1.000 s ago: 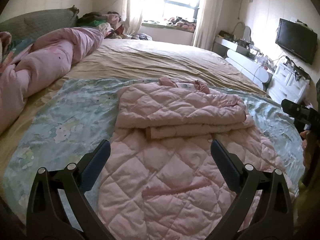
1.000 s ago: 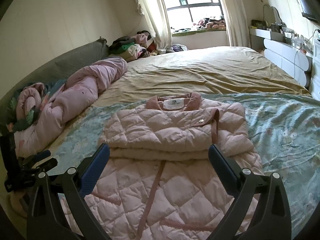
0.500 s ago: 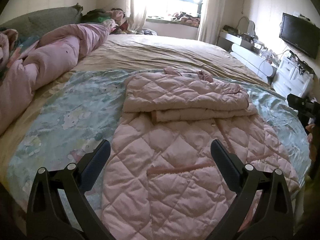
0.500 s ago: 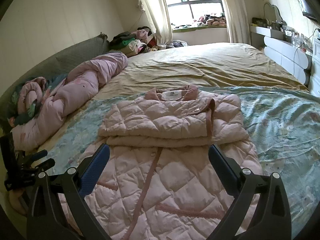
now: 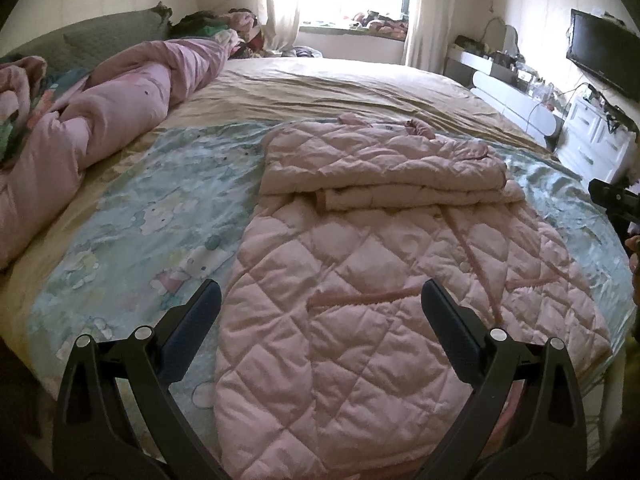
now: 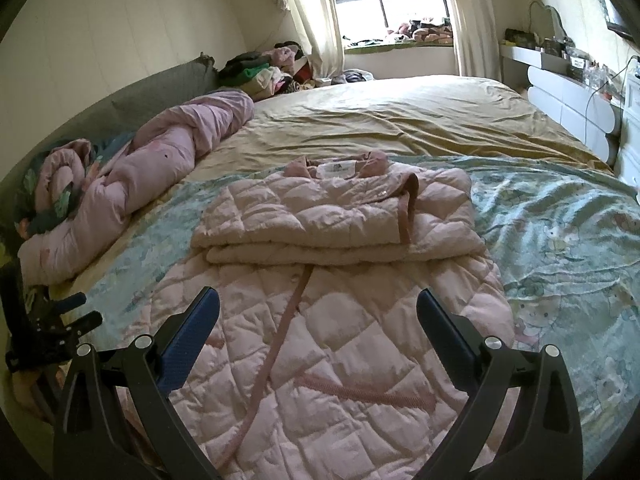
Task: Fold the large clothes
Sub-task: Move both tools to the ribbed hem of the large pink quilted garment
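Presently the left gripper (image 5: 318, 304) and right gripper (image 6: 318, 312) both hover with fingers spread wide, holding nothing. The pink quilted coat (image 5: 372, 280) lies on the bed (image 6: 400, 120), sleeves folded across its chest, hem end flat nearest the grippers.

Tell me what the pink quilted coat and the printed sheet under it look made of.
Pink quilted coat: soft padded fabric, probably a synthetic shell with filling; diamond stitching puffs up, matte with slight sheen. Pale blue cartoon-printed sheet: thin woven cloth, maybe cotton; it lies flat with fine wrinkles, matte finish.
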